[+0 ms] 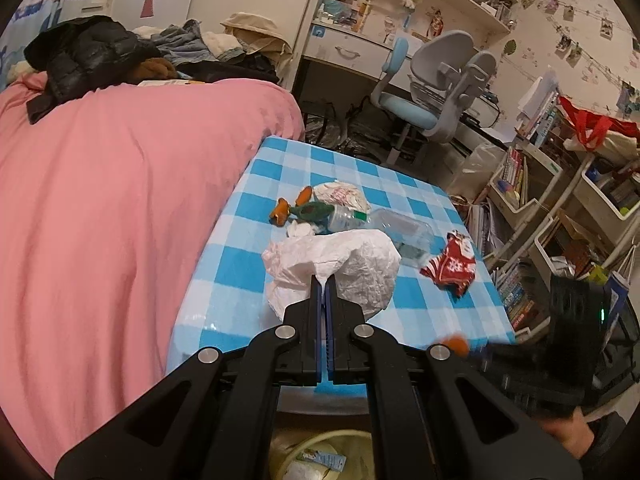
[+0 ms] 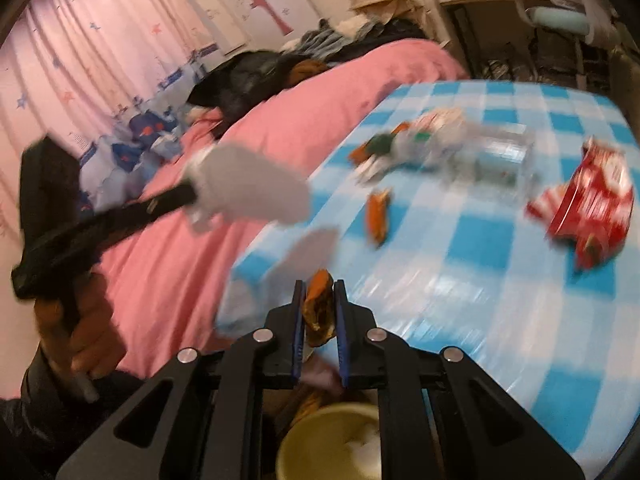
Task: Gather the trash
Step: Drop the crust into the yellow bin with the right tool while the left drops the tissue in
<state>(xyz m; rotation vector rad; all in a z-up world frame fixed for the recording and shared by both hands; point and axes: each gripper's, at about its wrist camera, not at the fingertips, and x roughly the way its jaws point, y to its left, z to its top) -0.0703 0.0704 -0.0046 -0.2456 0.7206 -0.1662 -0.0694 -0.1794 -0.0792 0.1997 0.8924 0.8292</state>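
My left gripper [image 1: 324,280] is shut on a crumpled white plastic bag [image 1: 336,268] and holds it over the blue checked table [image 1: 248,200]; the bag also shows in the blurred right wrist view [image 2: 248,188]. My right gripper [image 2: 319,286] is shut on an orange peel [image 2: 318,308] near the table's front edge, above a yellow bin [image 2: 320,420]. On the table lie more orange peels [image 1: 280,210], a clear plastic bottle [image 1: 392,226], a red snack wrapper [image 1: 452,266] and crumpled paper [image 1: 340,196]. The bin also shows below my left gripper [image 1: 320,452].
A pink bed [image 1: 100,200] piled with clothes [image 1: 92,56] runs along the table's left side. A blue-grey desk chair [image 1: 436,84] and desk stand behind the table. Book racks [image 1: 540,208] stand to the right.
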